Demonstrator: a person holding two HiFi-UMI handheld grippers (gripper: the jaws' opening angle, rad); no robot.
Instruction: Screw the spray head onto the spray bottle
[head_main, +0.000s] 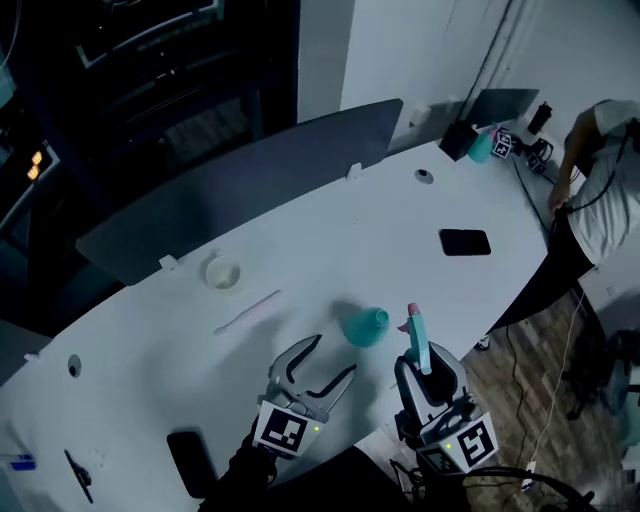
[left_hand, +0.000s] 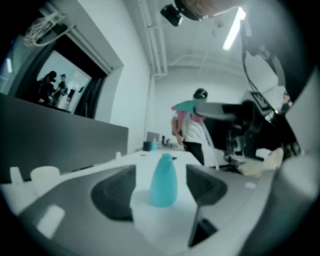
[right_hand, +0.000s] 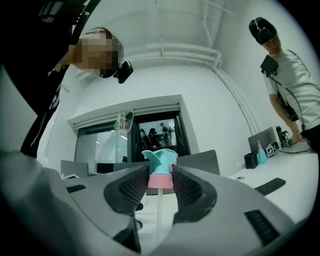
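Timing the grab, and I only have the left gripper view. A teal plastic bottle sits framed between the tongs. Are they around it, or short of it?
Observer: Short of it. The head view shows the left tongs open, with the teal plastic bottle standing on the white table just beyond their tips, not touching.
Operator: Is the spray head gripped properly?
Observer: Yes. The right gripper view shows the right tongs shut on the pink collar of the teal spray head, with its white dip tube hanging below.
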